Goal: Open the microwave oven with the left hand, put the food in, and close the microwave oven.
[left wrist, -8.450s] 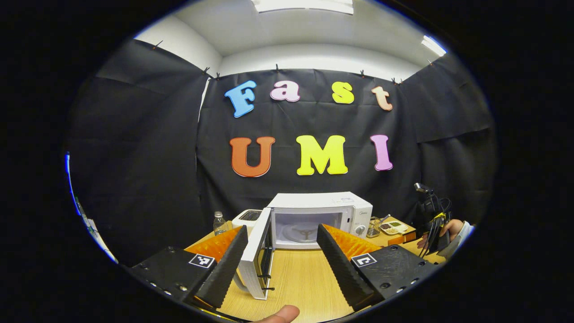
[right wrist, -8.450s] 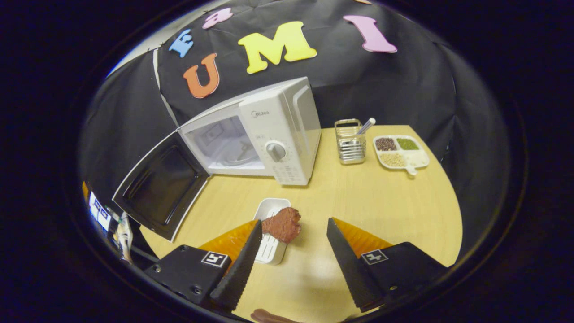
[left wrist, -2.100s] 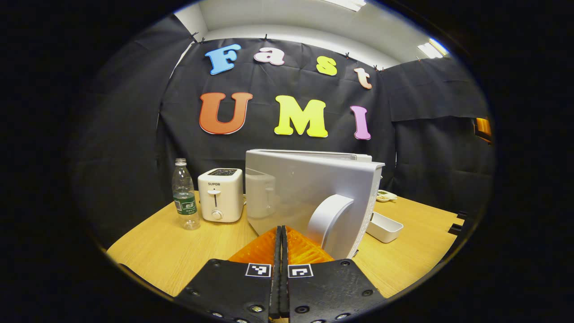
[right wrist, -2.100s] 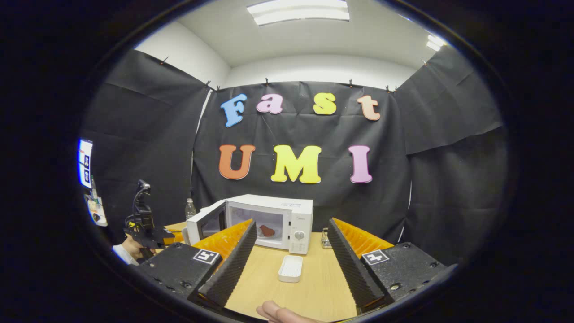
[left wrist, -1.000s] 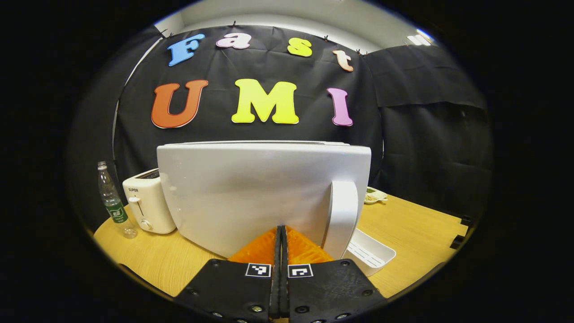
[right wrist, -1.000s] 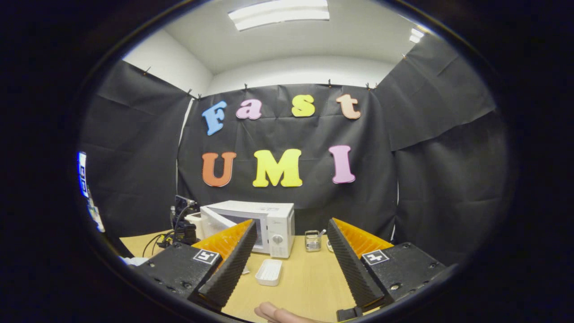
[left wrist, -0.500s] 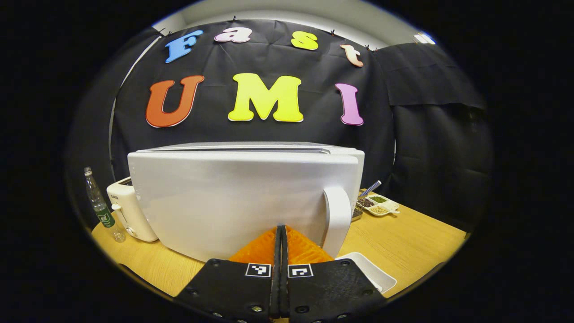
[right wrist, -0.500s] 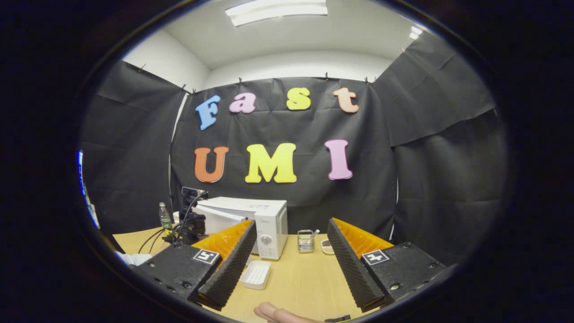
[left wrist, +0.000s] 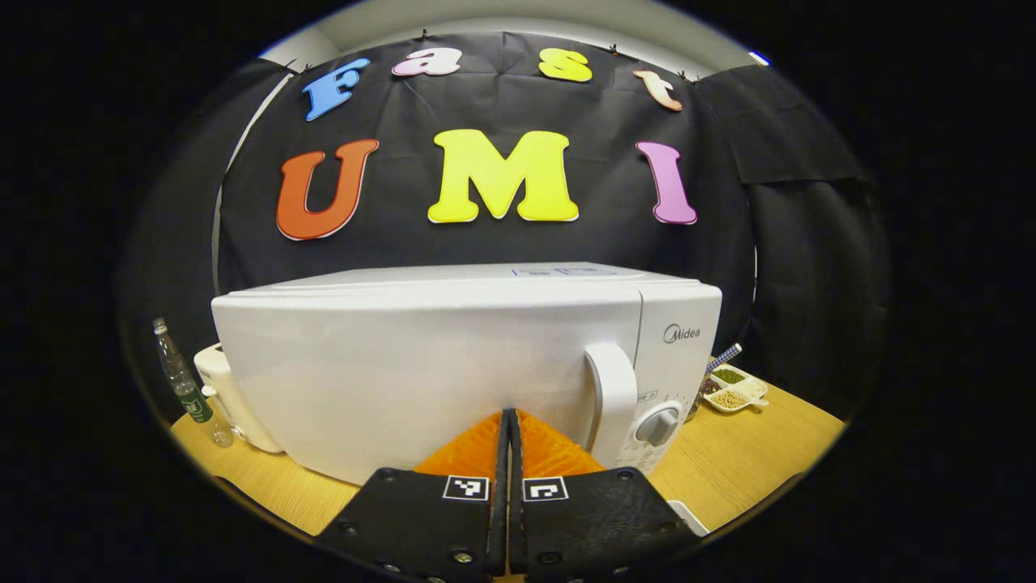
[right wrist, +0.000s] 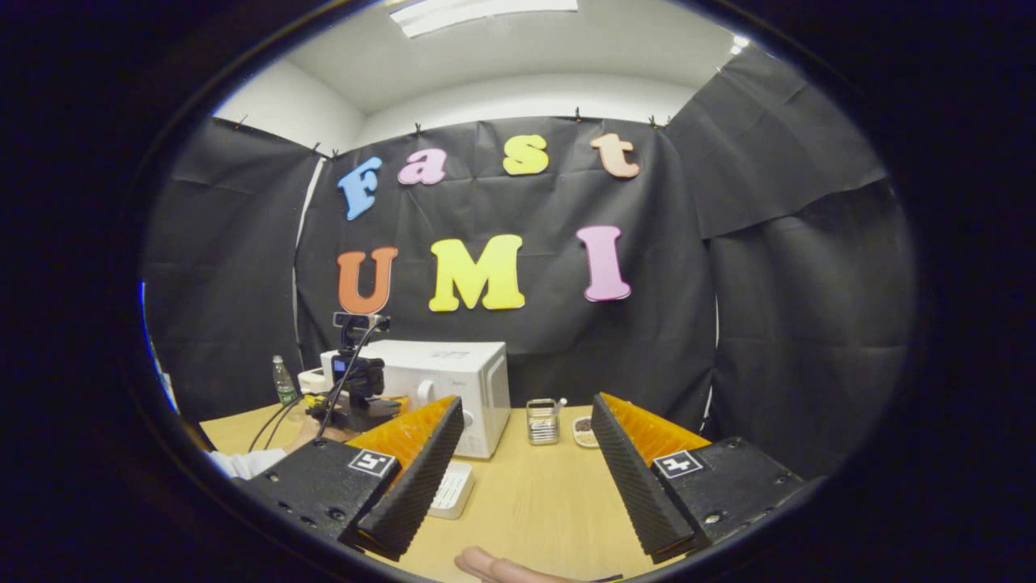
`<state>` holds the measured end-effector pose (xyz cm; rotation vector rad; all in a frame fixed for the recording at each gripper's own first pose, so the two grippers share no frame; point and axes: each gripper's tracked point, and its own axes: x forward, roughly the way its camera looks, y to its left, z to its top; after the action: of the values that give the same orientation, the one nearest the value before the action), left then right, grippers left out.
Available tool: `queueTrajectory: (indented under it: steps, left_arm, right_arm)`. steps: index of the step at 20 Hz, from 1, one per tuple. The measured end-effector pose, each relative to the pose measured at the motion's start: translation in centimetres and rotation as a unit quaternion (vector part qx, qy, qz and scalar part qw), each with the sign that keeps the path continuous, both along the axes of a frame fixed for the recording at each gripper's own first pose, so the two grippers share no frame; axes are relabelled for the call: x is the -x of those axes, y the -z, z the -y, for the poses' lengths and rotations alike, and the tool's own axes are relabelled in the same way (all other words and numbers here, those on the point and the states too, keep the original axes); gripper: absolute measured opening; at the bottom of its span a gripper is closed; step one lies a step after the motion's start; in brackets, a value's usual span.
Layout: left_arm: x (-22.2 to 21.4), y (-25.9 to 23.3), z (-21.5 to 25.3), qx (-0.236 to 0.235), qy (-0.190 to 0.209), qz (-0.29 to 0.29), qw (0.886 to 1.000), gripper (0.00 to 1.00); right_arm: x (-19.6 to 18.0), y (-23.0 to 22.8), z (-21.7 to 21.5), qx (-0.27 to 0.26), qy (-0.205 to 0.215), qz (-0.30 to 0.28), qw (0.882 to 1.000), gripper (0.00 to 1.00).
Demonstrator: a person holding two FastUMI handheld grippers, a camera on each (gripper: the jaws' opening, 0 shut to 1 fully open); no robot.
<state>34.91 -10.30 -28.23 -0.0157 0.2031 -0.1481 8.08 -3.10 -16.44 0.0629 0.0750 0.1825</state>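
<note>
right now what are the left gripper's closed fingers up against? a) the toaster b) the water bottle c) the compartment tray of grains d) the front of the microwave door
d: in the left gripper view the left gripper, fingers together, is up against the white microwave door just left of its handle, while the toaster and water bottle stand off to the side.

microwave oven (left wrist: 453, 356): one
toaster (left wrist: 231, 401): one
water bottle (left wrist: 184, 385): one
white tray (right wrist: 452, 489): one
wire utensil holder (right wrist: 539, 423): one
divided dish (left wrist: 732, 390): one
grippers: two, left gripper (left wrist: 507, 421) and right gripper (right wrist: 524, 421)
</note>
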Motion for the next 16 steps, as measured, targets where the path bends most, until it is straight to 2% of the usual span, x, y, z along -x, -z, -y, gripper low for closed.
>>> queueTrajectory:
  steps: [1,2,3,4,5,6,8,9,10,15,16]
  left_arm:
    - [-0.1,0.3,0.0,-0.002,0.001,-0.003,1.0,0.01]
    - [0.0,0.2,0.0,0.001,0.002,-0.003,1.0,0.01]
    - [-0.1,0.1,0.0,0.005,0.004,-0.003,1.0,0.01]
    - [-0.1,0.1,0.1,0.01,0.005,-0.008,1.0,0.01]
    - [-0.1,0.1,0.0,0.011,0.006,-0.011,1.0,0.01]
    - [0.0,0.1,0.0,0.011,0.008,-0.016,1.0,0.01]
    - [0.1,0.2,-0.1,0.018,0.008,-0.023,1.0,0.01]
    - [0.1,0.4,-0.6,0.016,-0.001,-0.031,0.999,0.01]
    - [0.4,0.7,-1.1,0.016,-0.008,-0.043,0.999,0.01]
    - [3.9,-1.3,-2.2,0.04,-0.024,-0.045,0.998,0.01]
    - [5.1,-2.3,-2.5,0.045,-0.025,-0.039,0.998,0.27]
  right_arm:
    - [-0.1,0.1,0.2,-0.002,0.003,-0.001,1.0,1.0]
    - [-0.1,0.2,0.3,-0.004,0.006,-0.001,1.0,0.95]
    - [0.0,0.3,0.4,-0.004,0.008,-0.002,1.0,0.95]
    - [0.1,0.4,0.3,-0.003,0.008,-0.003,1.0,1.0]
    - [0.3,0.5,0.2,-0.002,0.008,-0.003,1.0,1.0]
    - [0.5,0.4,0.4,-0.003,0.011,-0.003,1.0,0.95]
    - [1.0,0.3,0.5,-0.004,0.016,-0.002,1.0,0.95]
    - [1.2,0.3,0.6,-0.005,0.019,-0.002,1.0,1.0]
    - [1.6,0.2,0.7,-0.004,0.023,-0.002,1.0,0.95]
    - [2.9,-0.1,0.6,0.0,0.03,-0.002,1.0,1.0]
    - [3.1,-0.3,0.3,0.002,0.029,0.0,1.0,0.95]
